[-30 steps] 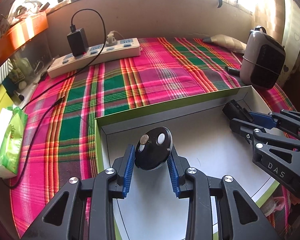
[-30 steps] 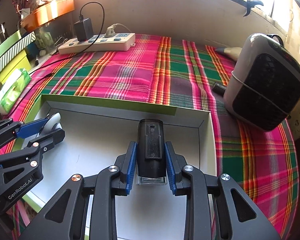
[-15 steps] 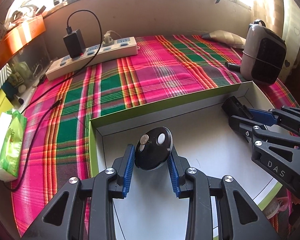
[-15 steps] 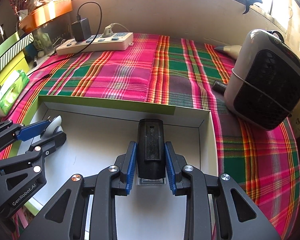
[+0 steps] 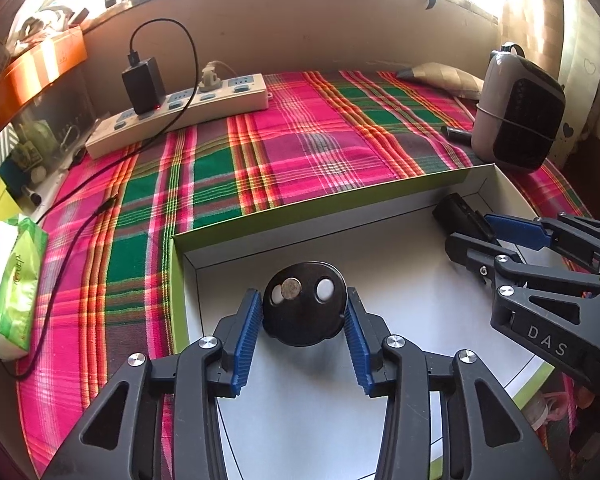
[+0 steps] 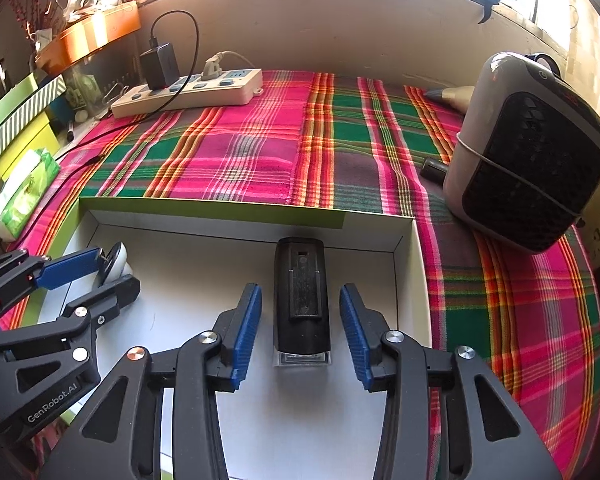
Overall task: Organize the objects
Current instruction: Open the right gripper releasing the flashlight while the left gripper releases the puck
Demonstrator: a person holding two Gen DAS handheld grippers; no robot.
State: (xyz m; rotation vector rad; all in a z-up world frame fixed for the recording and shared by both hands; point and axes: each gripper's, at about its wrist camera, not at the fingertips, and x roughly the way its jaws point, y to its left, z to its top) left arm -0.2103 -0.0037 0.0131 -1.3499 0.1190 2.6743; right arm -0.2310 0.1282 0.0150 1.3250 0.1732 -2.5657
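On the plaid cloth (image 5: 300, 140): one shallow white box (image 6: 404, 236) with green outer walls. Inside, left: round black disc (image 5: 304, 308), between the left gripper (image 5: 302, 344) pads, jaws just opened, pads clear of it. Inside, right: black rectangular device (image 6: 302, 296), lying flat between the right gripper (image 6: 300, 336) pads, jaws likewise just opened, released. Beyond: power strip (image 5: 180, 114), grey heater (image 6: 528, 152).

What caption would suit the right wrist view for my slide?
Right tongs, just opened, straddle a black rectangular device lying in the white box.
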